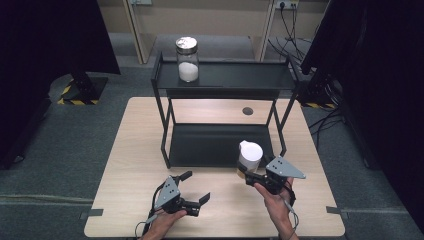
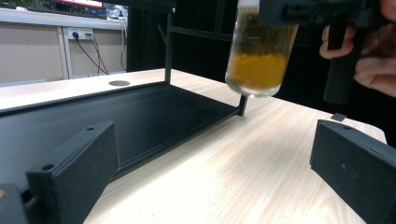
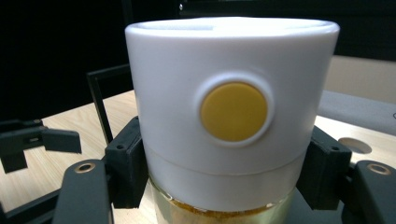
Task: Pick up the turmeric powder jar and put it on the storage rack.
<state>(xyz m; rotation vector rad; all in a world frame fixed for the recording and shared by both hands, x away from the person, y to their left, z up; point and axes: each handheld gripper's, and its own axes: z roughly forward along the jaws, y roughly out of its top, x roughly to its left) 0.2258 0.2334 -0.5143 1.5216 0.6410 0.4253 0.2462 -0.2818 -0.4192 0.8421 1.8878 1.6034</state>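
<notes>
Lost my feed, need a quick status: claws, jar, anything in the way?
Right claw shut on spice jar, lifted off table. Left claw open, empty. Rack directly ahead; white-powder jar on top shelf.

No lettering, brand, number or sign could be read anywhere. The white lid [image 3: 232, 112] of the held jar carried a plain yellow disc [image 3: 233, 112] with nothing printed on it (a blank button, as far as could be told), and the yellow-and-black hazard stripes [image 1: 70, 95] on the stand base at the left bore no words.
</notes>
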